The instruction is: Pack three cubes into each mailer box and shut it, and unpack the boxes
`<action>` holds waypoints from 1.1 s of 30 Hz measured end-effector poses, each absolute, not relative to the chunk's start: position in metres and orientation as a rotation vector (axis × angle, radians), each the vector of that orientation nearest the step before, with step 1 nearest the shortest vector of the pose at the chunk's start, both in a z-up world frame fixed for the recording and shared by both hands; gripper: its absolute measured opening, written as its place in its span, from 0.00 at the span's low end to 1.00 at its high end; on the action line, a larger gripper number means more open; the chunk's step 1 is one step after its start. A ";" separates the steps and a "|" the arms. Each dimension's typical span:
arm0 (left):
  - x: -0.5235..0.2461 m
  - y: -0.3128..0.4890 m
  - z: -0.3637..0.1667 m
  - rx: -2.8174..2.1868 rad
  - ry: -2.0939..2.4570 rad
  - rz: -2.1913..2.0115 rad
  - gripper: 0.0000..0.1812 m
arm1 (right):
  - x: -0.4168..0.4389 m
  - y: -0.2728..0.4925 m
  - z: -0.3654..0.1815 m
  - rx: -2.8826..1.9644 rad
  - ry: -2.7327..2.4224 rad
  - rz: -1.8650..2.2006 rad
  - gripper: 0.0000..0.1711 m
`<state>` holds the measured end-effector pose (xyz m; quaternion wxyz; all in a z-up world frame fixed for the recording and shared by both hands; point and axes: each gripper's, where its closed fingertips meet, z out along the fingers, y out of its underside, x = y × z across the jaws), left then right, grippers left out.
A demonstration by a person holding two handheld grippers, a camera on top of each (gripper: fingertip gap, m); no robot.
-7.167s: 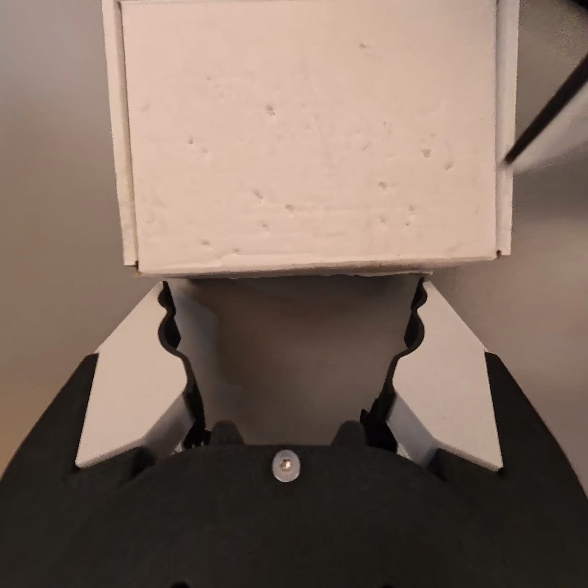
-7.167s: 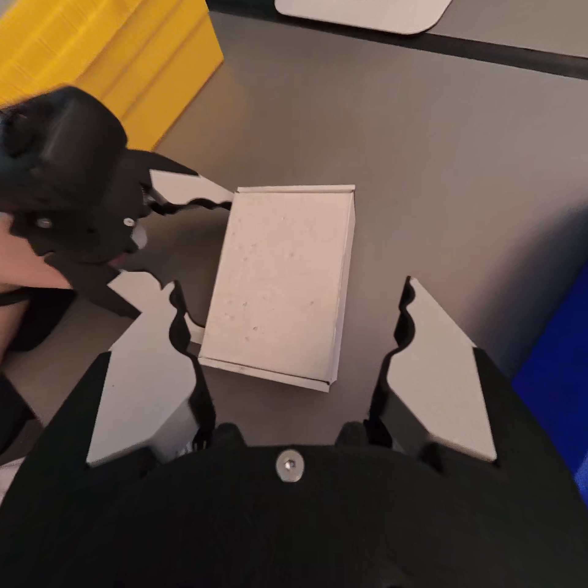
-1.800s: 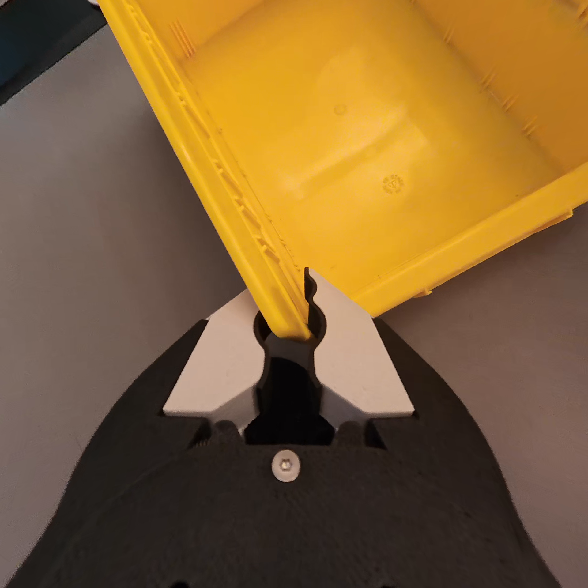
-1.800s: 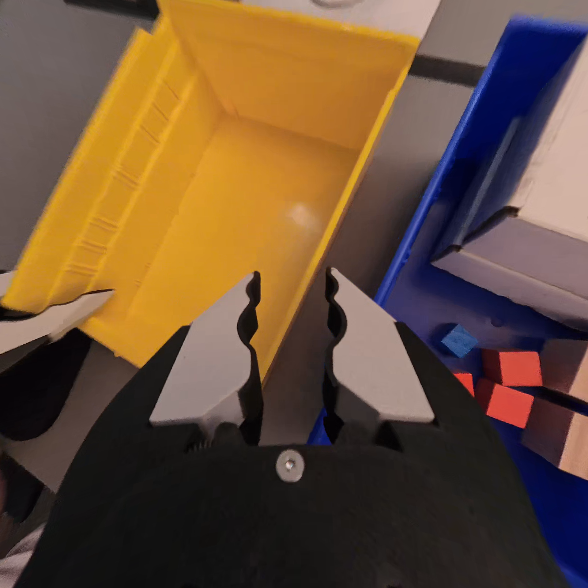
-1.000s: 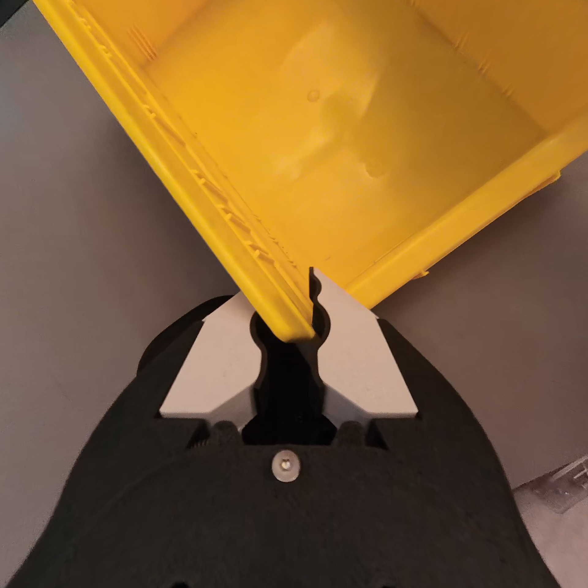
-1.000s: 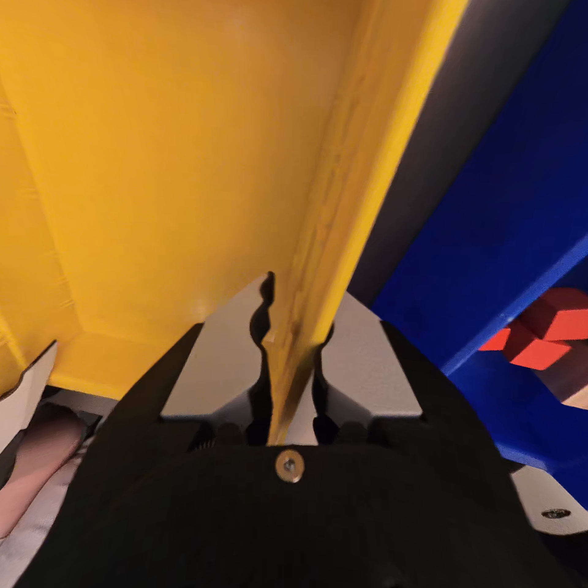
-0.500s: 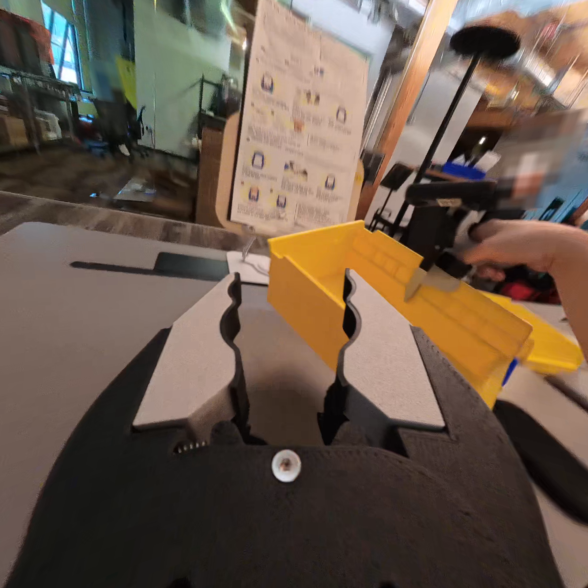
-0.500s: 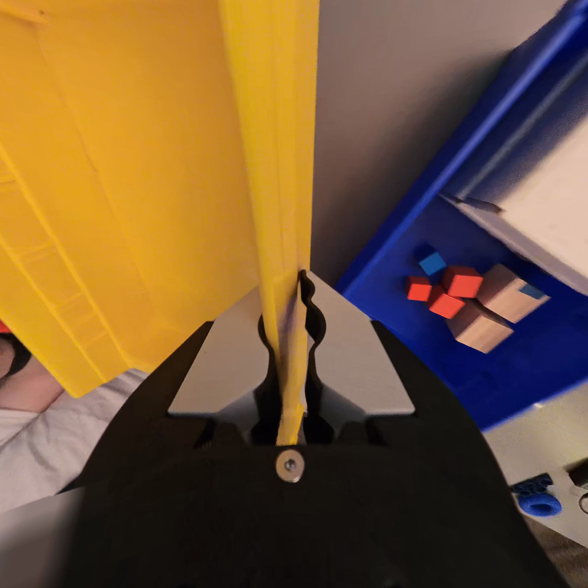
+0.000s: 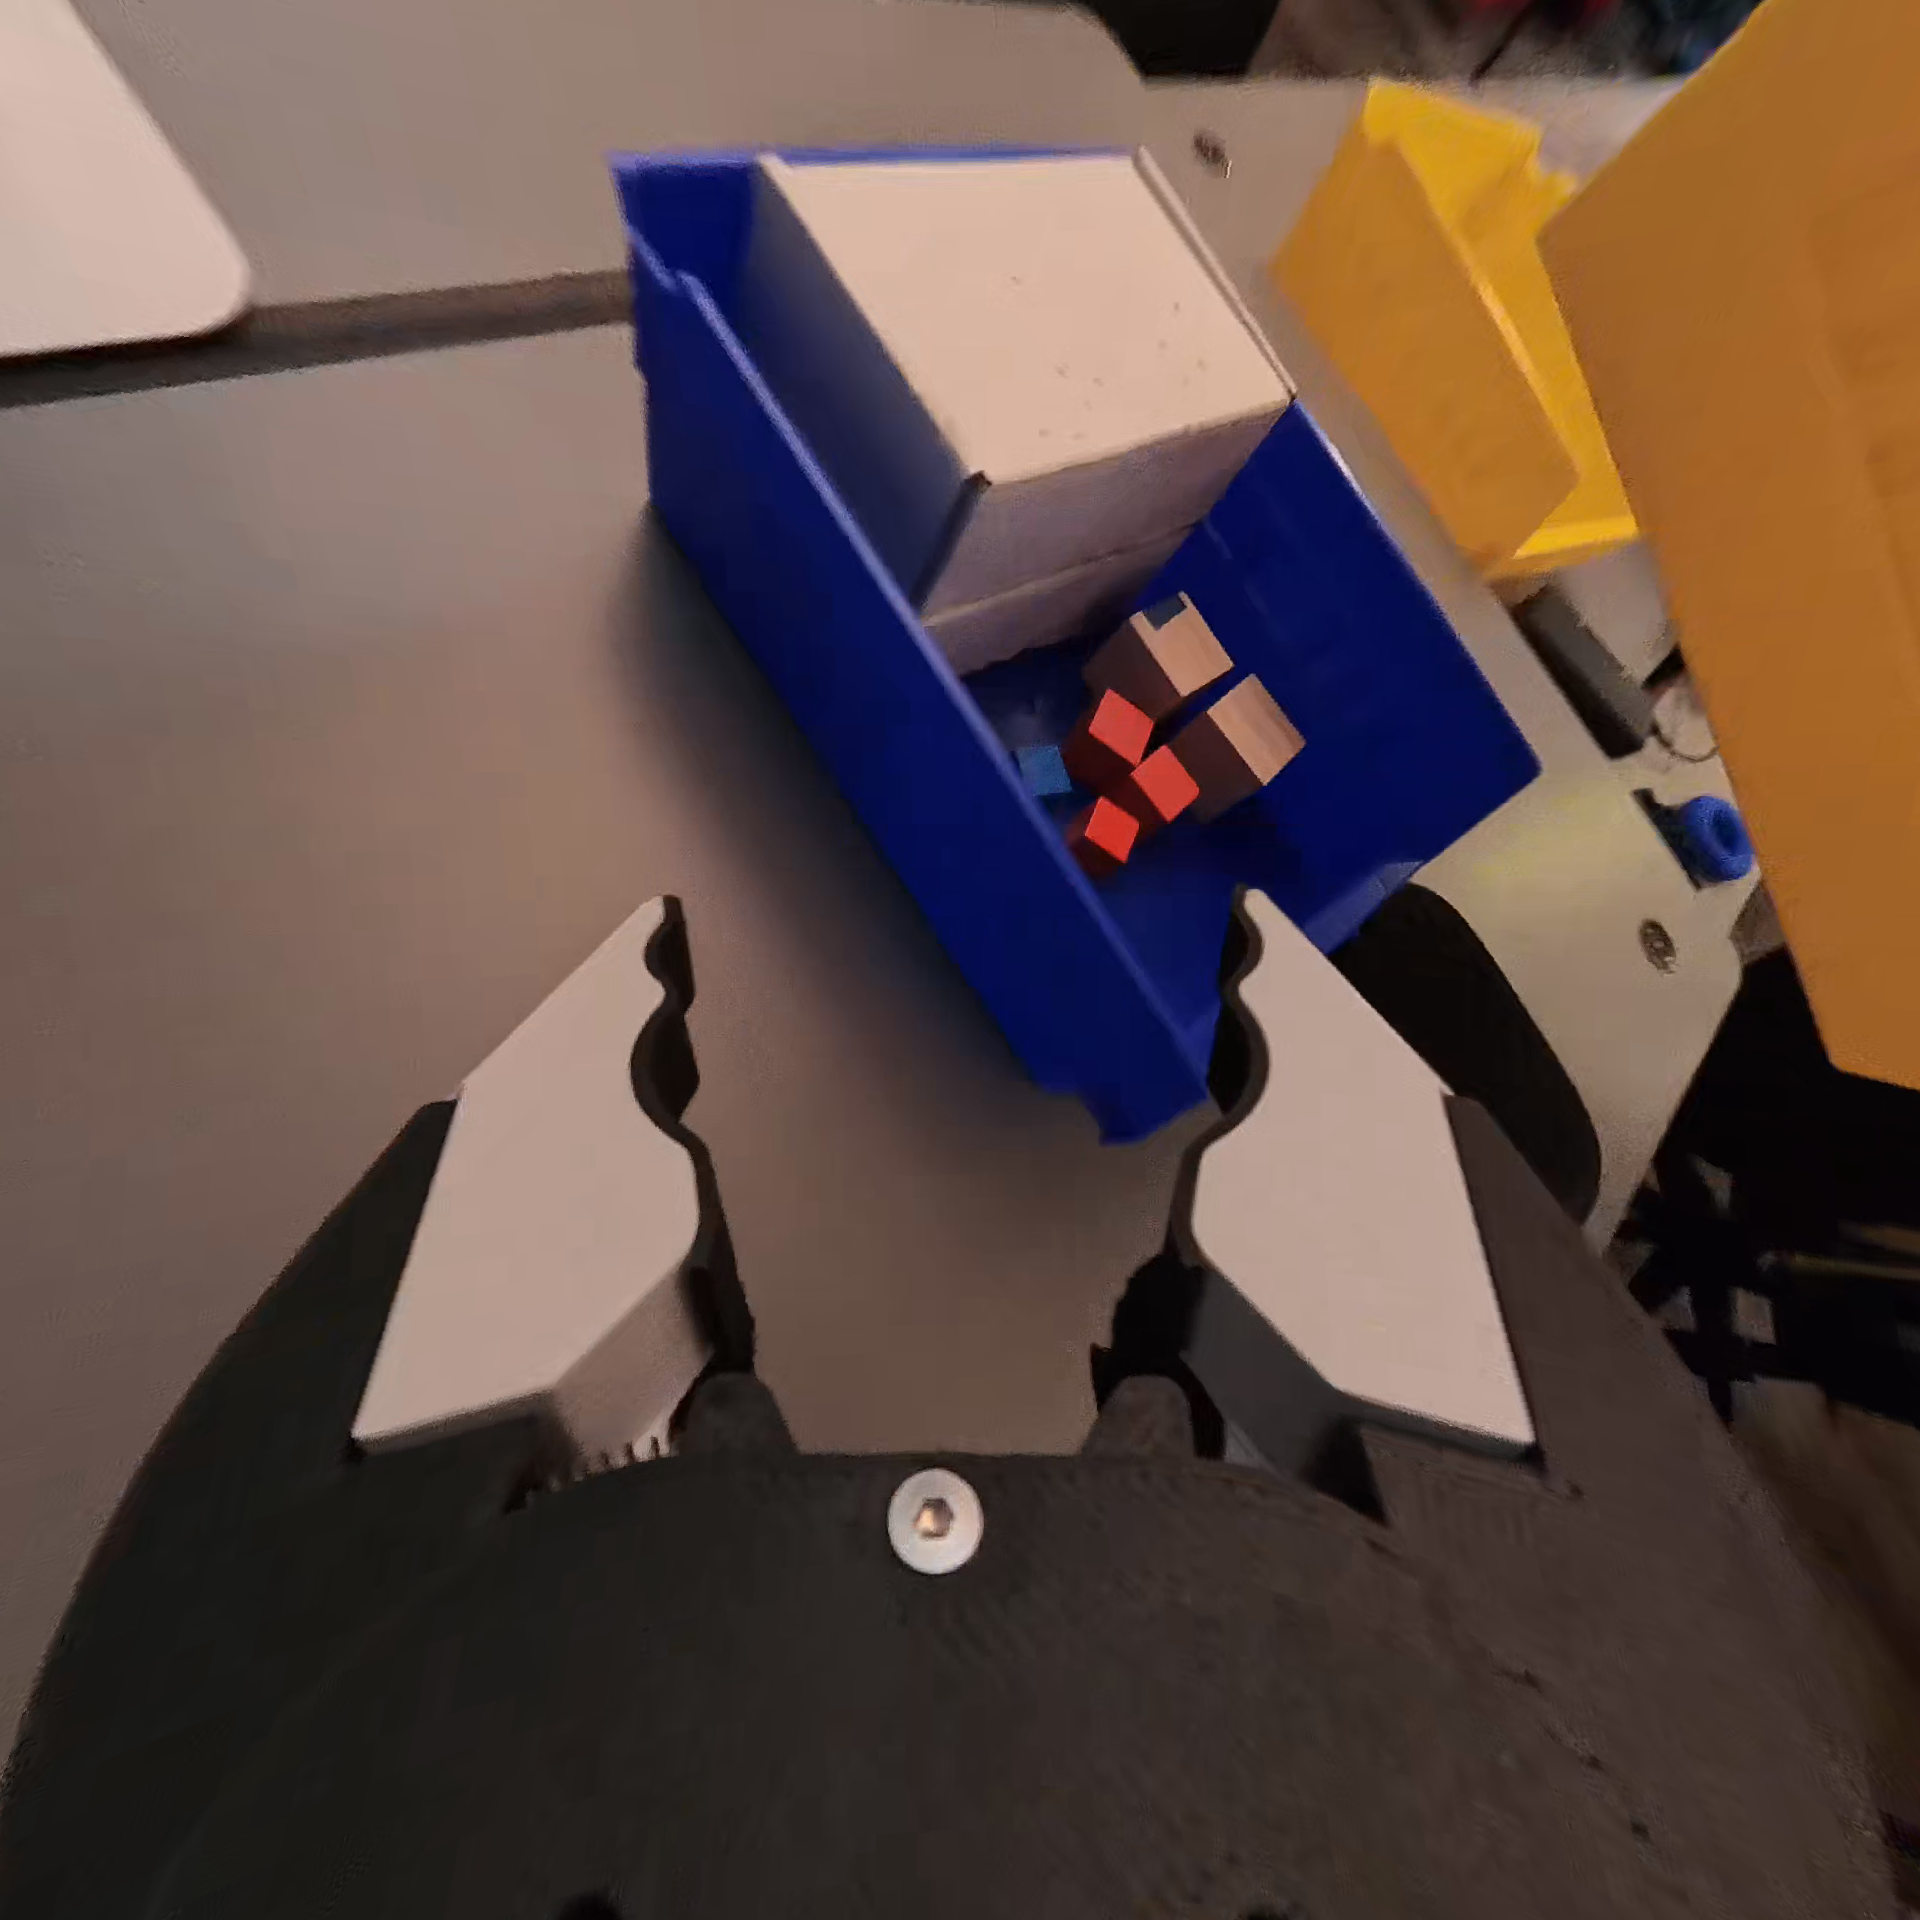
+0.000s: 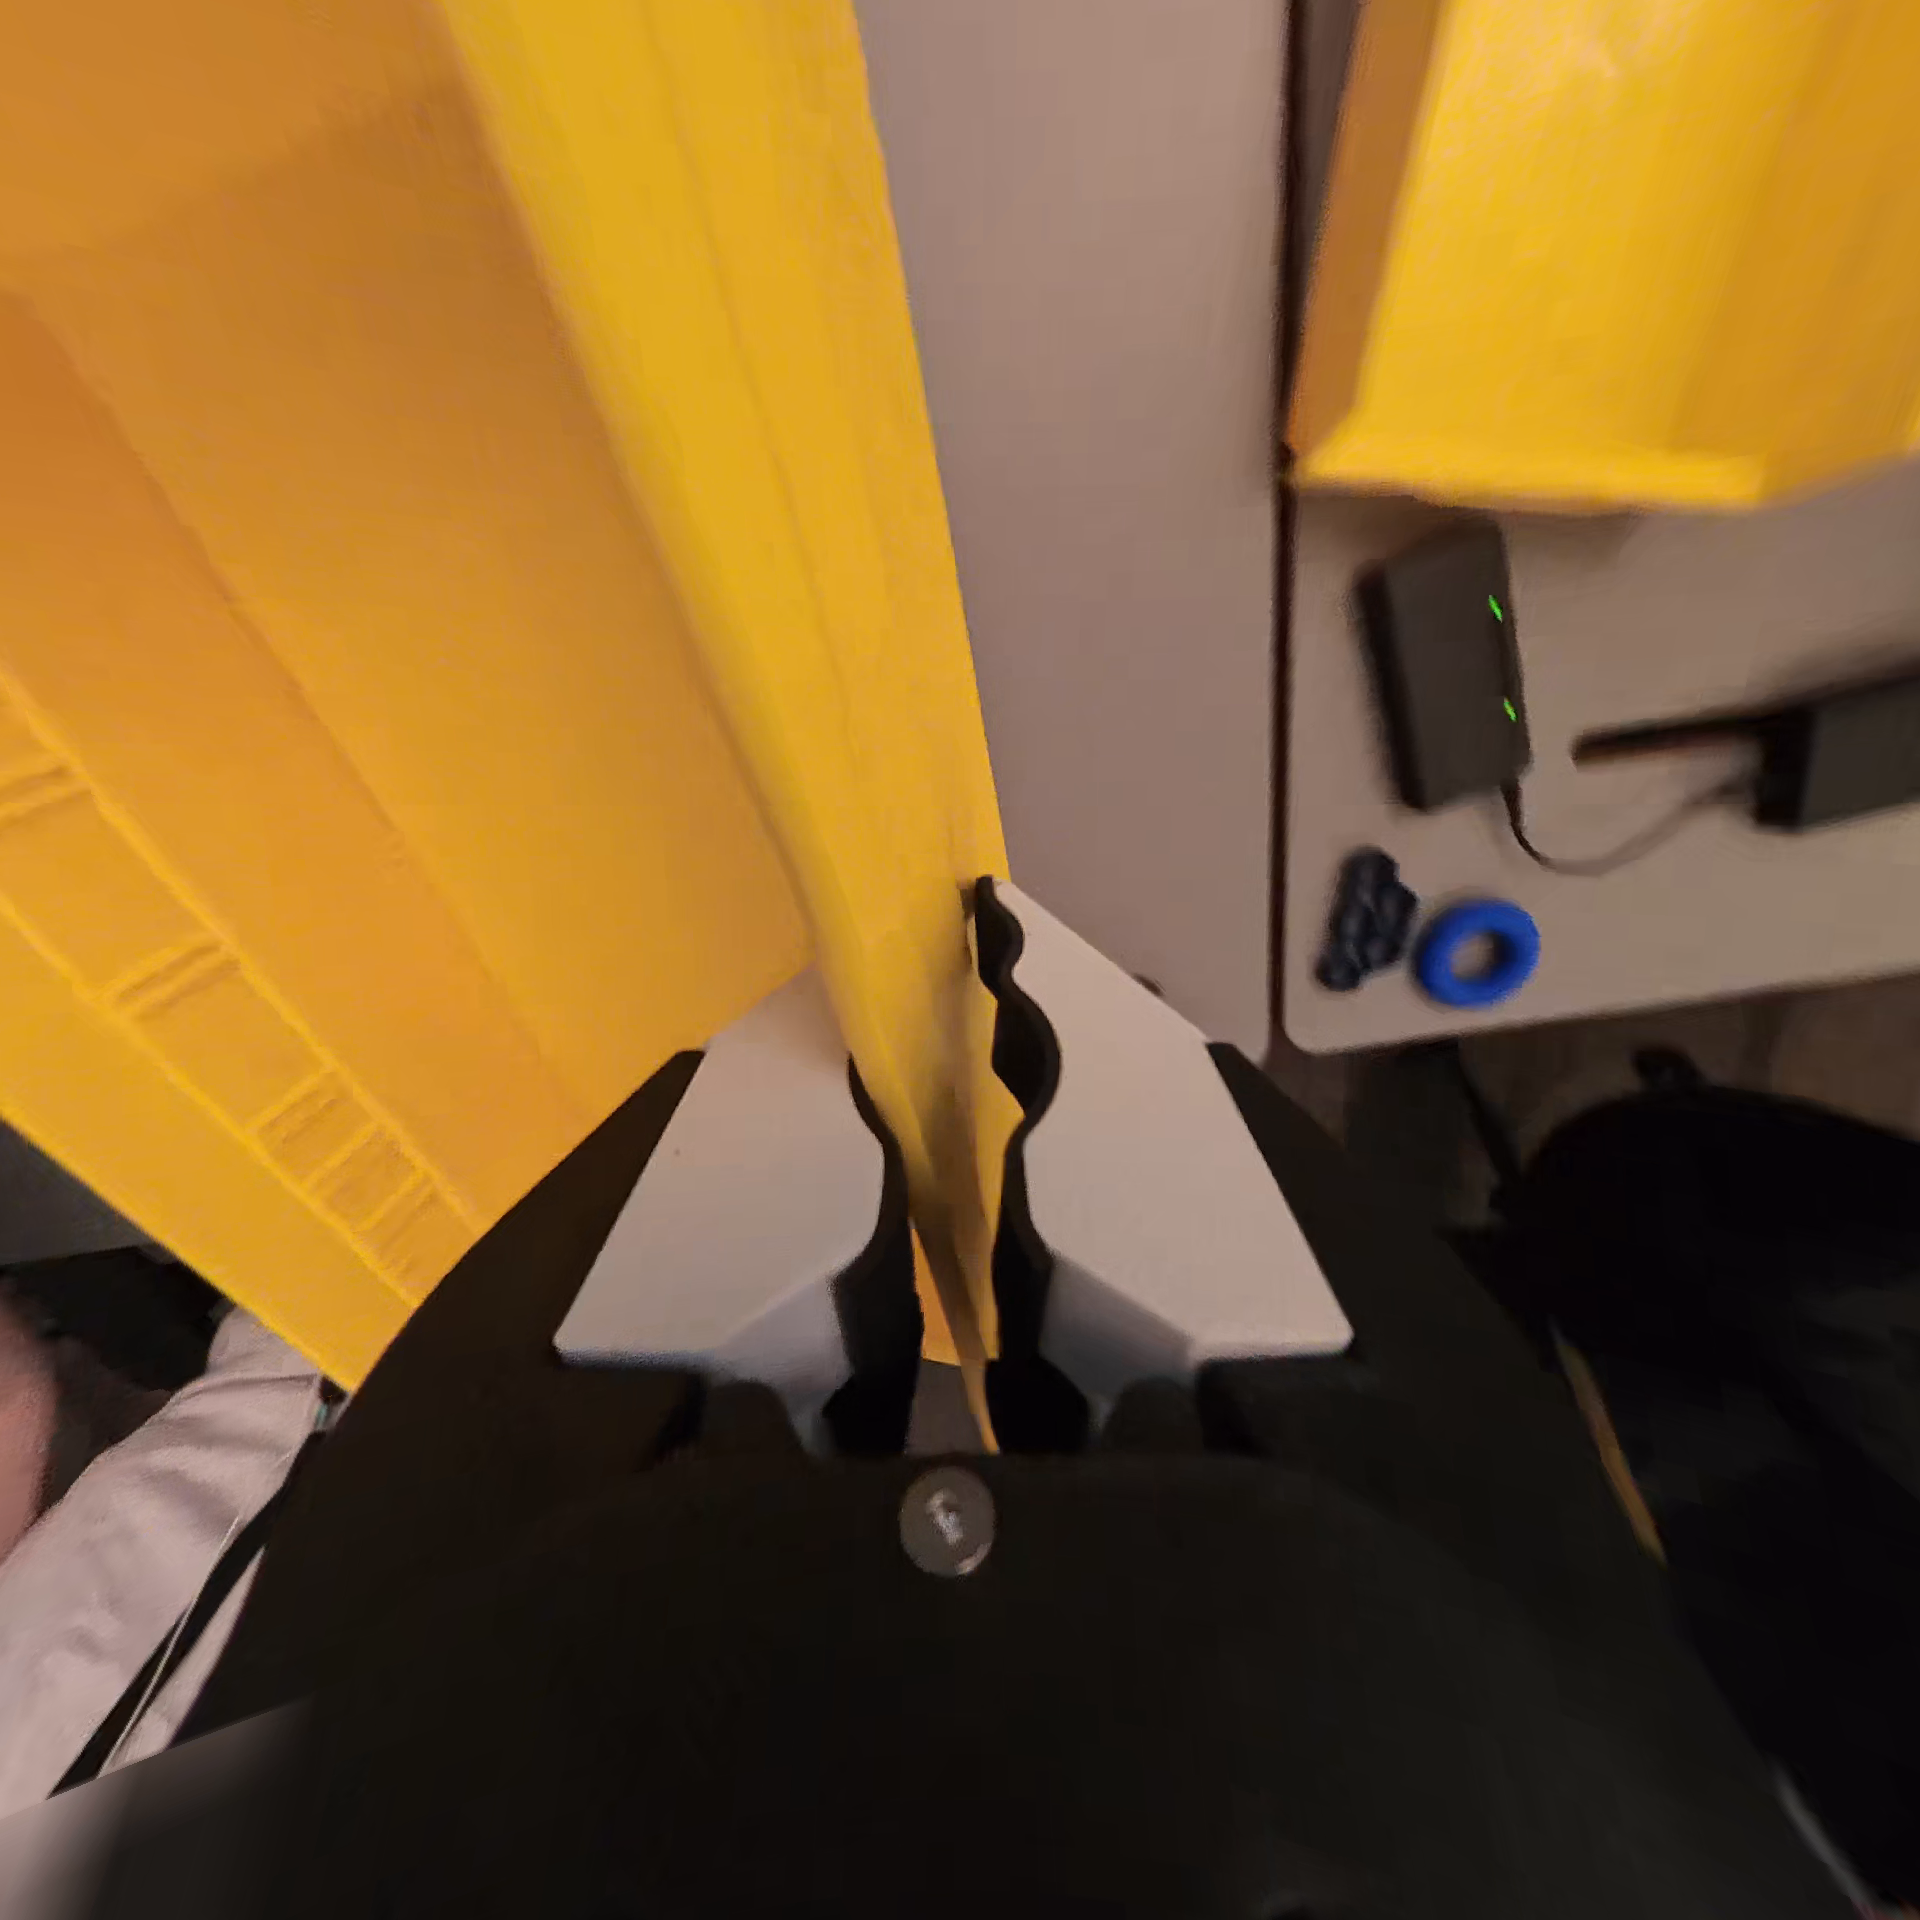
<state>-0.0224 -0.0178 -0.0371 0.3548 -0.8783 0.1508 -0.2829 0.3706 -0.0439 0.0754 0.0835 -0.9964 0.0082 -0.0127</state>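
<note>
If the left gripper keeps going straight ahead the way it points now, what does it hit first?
Probably the near end of the blue bin: the open left gripper points at it across bare table. Its right finger looks nearest the bin's corner; depth is unclear.

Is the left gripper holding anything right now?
No: the left gripper is open, its fingers spread over bare grey table just short of the blue bin, with nothing between them.
</note>
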 end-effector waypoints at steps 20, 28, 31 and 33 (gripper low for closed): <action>-0.047 0.013 -0.108 -2.894 0.717 -0.391 0.02 | 0.411 -0.017 -0.071 -3.052 0.262 0.297 0.04; -0.207 0.020 -0.106 -2.821 0.291 -0.511 0.05 | 0.342 0.044 -0.100 -3.014 0.116 0.395 0.05; -0.256 0.015 -0.105 -2.736 0.107 -0.592 0.06 | 0.321 0.063 -0.113 -3.019 0.083 0.397 0.04; -0.289 0.011 -0.104 -2.692 -0.004 -0.598 0.06 | 0.306 0.069 -0.122 -3.048 0.037 0.430 0.04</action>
